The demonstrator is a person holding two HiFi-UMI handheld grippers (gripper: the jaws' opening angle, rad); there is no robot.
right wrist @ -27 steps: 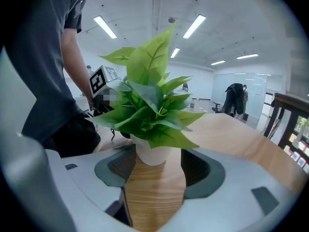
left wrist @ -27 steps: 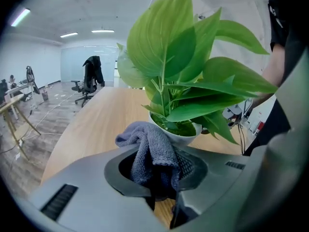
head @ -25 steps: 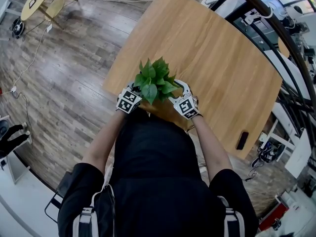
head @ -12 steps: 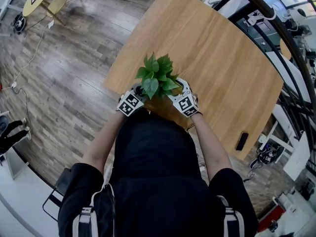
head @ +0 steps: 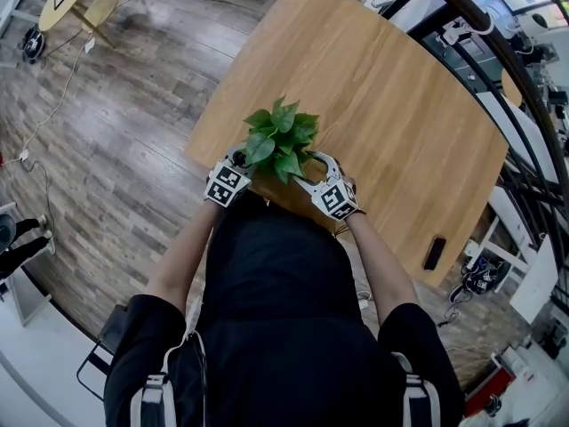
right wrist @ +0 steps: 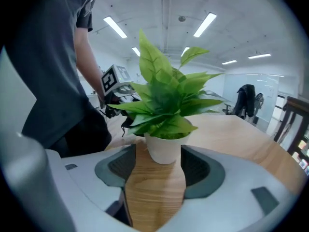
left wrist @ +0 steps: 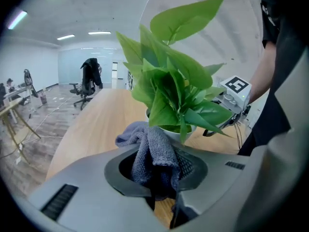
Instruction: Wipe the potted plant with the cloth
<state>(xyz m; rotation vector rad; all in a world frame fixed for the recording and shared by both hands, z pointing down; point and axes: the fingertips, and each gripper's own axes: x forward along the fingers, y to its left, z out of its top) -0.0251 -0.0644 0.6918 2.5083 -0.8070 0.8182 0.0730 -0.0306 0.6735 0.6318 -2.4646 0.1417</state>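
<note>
A: Where does the small green leafy plant in a white pot (head: 280, 140) stand?

B: In the middle of the head view, close to the near edge of the light wooden table with rounded corners (head: 382, 87), between the two tools.

A: And the left gripper (left wrist: 155, 178)?

B: Its jaws are pinched on a grey-blue knitted cloth (left wrist: 150, 151), which bunches up out of them in the lower middle of the left gripper view. The cloth's top fold lies just beside the pot's rim, under the lowest leaves (left wrist: 169, 86). I cannot tell whether it touches them.

A: The right gripper (right wrist: 157, 178)?

B: Its jaws are spread, with bare tabletop between them. The pot stands at their tips in the centre of the right gripper view, its right side close to one pad. I cannot make out contact.

A: Anything else?

B: A small black oblong thing (head: 436, 252) lies on the table toward the lower right of the head view, well apart from the plant. A dark plank floor (head: 107, 149) fills the left of that view.
</note>
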